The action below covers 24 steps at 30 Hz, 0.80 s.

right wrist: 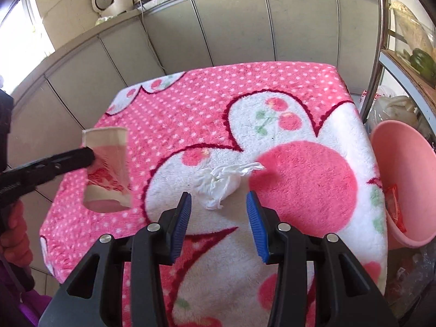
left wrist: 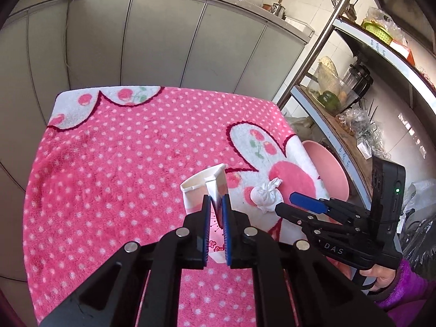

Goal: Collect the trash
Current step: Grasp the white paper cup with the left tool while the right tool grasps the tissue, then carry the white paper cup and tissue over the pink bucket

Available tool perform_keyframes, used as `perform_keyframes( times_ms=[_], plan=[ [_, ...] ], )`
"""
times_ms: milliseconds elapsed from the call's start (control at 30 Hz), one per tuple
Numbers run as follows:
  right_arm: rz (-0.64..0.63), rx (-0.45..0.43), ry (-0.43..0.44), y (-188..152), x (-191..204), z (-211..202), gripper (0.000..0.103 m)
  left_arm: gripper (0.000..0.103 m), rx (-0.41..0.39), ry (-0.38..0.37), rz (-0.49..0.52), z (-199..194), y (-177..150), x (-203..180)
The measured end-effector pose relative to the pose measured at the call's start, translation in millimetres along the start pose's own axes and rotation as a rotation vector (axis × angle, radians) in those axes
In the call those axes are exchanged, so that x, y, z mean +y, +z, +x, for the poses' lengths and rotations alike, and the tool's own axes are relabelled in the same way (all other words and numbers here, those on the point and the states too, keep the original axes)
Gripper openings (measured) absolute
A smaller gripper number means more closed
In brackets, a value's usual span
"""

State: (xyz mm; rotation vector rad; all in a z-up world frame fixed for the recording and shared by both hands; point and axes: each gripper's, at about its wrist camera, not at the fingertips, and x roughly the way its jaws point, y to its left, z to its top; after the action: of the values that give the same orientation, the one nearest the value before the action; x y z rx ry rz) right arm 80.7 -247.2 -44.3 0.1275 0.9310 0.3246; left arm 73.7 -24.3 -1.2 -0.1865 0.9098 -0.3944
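A squashed paper cup (left wrist: pixel 200 184), white with red print, is pinched between the blue pads of my left gripper (left wrist: pixel 216 199). In the right wrist view the cup (right wrist: pixel 109 169) hangs slightly above the cloth, casting a shadow under it, with the left gripper (right wrist: pixel 91 154) shut on its side. A crumpled white tissue (right wrist: pixel 218 181) lies on the pink towel-covered table (right wrist: pixel 245 95). My right gripper (right wrist: pixel 218 194) stands open just in front of it, with the tissue's near tip between the fingertips and the pads apart from it. The left wrist view shows the tissue (left wrist: pixel 265 194) beside the right gripper (left wrist: pixel 286 203).
A pink basin (right wrist: pixel 403 163) sits off the table's right edge and holds a red wrapper (right wrist: pixel 393 207). A metal shelf rack (left wrist: pixel 321 43) with jars and bags stands at the right. Grey cabinets (left wrist: pixel 163 41) run behind the table. A hand in a purple sleeve (left wrist: pixel 403 286) holds the right gripper.
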Motion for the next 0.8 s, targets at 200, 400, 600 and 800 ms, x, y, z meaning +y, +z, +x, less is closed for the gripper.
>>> perform_keyframes(
  times_ms=[200,400,600,800],
  plan=[
    [-0.007,0.000,-0.015,6.0,0.2,11.0,0.043,0.008,-0.029,-0.007,-0.006,-10.0,0.5,5.1],
    [-0.028,0.000,-0.036,6.2,6.6,18.8,0.037,0.008,-0.033,-0.008,-0.028,-12.0,-0.1,8.8],
    [-0.043,0.001,-0.018,3.0,10.1,16.5,0.007,0.008,-0.048,0.001,-0.028,-16.1,2.6,8.1],
    [-0.038,-0.035,0.000,1.9,8.5,0.4,0.005,0.008,-0.066,0.008,-0.016,-22.5,6.4,2.6]
  ],
)
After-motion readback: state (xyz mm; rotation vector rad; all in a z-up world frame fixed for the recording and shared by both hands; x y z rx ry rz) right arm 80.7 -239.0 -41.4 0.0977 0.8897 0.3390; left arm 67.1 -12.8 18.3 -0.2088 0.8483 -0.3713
